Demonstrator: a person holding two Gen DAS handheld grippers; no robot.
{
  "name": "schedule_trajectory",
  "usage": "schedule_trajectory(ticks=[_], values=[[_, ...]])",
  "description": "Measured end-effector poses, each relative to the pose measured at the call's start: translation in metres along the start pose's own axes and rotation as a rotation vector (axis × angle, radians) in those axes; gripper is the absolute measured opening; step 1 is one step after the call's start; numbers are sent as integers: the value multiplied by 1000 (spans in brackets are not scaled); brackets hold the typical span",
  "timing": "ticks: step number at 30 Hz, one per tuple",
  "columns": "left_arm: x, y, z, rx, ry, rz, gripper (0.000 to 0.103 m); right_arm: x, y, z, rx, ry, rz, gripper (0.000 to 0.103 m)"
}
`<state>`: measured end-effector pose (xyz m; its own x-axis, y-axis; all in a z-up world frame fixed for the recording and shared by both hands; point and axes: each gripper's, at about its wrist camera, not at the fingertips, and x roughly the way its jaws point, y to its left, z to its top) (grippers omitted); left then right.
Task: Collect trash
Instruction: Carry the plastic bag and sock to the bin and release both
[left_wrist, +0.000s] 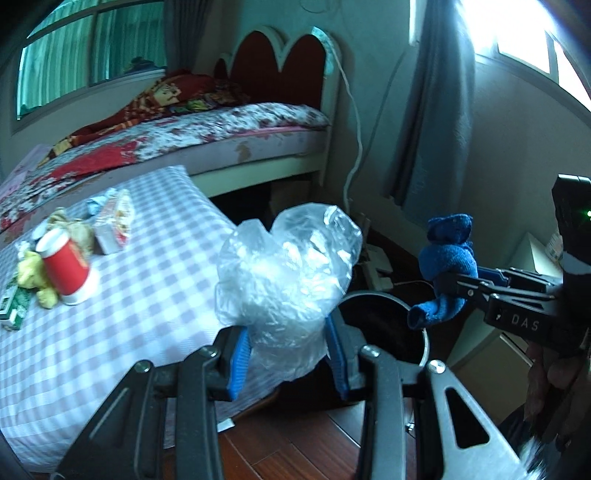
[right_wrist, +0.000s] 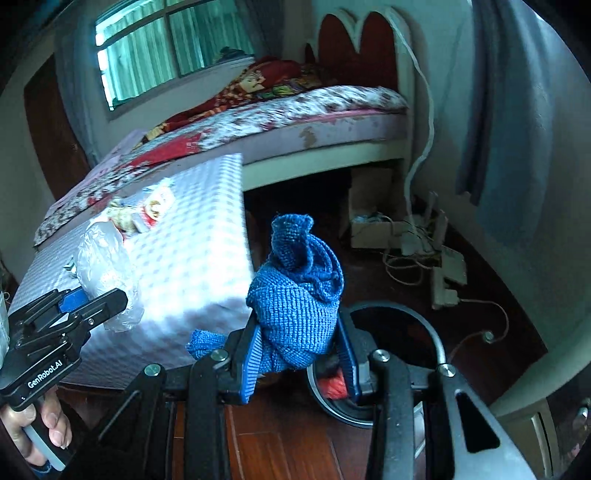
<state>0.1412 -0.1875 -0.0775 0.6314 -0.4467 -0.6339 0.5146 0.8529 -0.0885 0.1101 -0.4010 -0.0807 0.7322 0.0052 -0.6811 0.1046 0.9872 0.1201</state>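
Left tool (left_wrist: 288, 354) pinches plastic bag (left_wrist: 288, 273), right tool (right_wrist: 299, 354) pinches blue cloth (right_wrist: 299, 306); bin (left_wrist: 388, 325) just ahead; cup (left_wrist: 66, 269), wrappers still on tabletop (left_wrist: 147, 314).

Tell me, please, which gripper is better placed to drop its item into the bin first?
Right, probably: the right gripper holds the blue cloth almost above the bin.

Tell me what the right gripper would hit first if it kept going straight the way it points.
Probably the round trash bin on the floor. The right gripper, shut on a blue sock, angles down toward its open mouth just ahead, though depth is hard to judge.
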Motion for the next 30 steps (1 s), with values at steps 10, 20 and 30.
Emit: schedule_trajectory(ticks=[10, 20, 30], values=[[66, -69, -18, 62, 122, -124, 38, 14, -70, -23, 0, 95, -75, 39], [142, -91, -31, 62, 237, -179, 38, 78, -102, -44, -135, 249, -59, 39], [177, -85, -41, 22, 273, -188, 93, 138, -130, -61, -168, 322, -92, 79]])
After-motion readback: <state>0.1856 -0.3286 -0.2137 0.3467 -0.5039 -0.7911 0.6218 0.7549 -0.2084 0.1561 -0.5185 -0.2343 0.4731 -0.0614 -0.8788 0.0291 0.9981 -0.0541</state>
